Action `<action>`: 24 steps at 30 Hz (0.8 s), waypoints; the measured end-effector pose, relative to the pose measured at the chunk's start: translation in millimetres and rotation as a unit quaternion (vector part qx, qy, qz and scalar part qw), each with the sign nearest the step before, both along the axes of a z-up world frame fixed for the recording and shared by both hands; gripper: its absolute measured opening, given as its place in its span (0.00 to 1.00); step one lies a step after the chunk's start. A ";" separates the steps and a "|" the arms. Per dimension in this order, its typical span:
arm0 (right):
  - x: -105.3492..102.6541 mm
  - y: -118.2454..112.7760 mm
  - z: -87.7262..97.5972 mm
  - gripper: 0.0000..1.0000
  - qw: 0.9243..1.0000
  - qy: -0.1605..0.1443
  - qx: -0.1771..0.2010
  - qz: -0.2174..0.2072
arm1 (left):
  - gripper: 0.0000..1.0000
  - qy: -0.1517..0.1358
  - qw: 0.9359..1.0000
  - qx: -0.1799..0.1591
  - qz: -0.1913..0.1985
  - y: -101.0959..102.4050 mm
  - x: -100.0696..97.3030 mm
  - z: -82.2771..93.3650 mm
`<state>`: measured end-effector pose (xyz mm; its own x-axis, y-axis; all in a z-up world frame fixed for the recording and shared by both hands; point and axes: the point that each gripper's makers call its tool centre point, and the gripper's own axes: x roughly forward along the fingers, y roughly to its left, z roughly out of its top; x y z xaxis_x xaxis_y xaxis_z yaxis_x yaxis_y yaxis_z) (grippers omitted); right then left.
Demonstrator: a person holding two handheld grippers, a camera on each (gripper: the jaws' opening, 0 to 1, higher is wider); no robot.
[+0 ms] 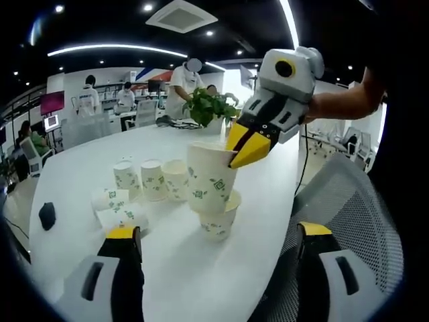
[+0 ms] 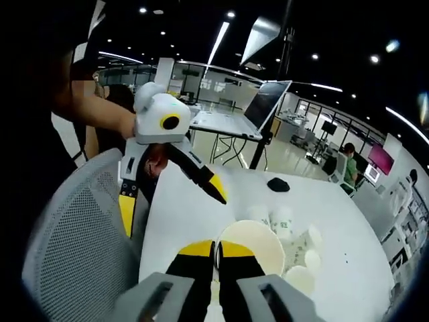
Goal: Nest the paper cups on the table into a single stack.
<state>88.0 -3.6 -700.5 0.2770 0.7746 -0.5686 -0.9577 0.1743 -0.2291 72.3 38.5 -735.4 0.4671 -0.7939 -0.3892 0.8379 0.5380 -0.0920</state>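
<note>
A white paper cup with green print (image 1: 209, 176) hangs by its rim from my right gripper (image 1: 234, 157), which is shut on it. Its base dips into the mouth of another cup (image 1: 220, 221) standing on the white table (image 1: 181, 268). In the right gripper view my jaws (image 2: 216, 248) pinch the rim of that cup (image 2: 258, 245). Three upright cups (image 1: 153, 178) stand in a row to the left, with two cups lying on their sides (image 1: 119, 209) in front. My left gripper (image 1: 218, 235) is open, low at the near table edge, and holds nothing; it also appears as the left gripper (image 2: 173, 213).
A black mouse (image 1: 47, 215) lies at the table's left. A potted plant (image 1: 211, 107) stands at the far end, with people behind it. A grey mesh chair (image 1: 348, 201) sits against the table's right edge. A laptop (image 2: 265, 107) stands on a farther table.
</note>
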 end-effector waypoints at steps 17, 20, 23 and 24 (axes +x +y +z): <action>-1.9 -12.6 -2.5 0.00 1.000 0.000 -0.019 -0.007 | 0.94 -0.002 1.000 -0.001 -0.004 -1.7 2.0 0.1; -2.2 -13.0 -10.1 0.00 0.999 0.005 -0.033 -0.008 | 0.94 -0.001 1.000 -0.001 -0.004 -1.7 1.0 -0.6; -2.9 -11.6 -14.2 0.00 0.999 0.004 -0.039 -0.005 | 0.94 -0.001 1.000 -0.001 -0.004 -1.5 0.1 -1.2; -3.9 -10.8 -16.0 0.00 0.999 0.007 -0.040 -0.004 | 0.94 -0.001 1.000 0.000 -0.004 -1.5 -0.1 -1.3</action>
<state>84.1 -14.4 -716.4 0.2754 0.7237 -0.6328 -0.9593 0.1641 -0.2297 72.2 37.0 -736.7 0.4612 -0.7978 -0.3882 0.8424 0.5312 -0.0909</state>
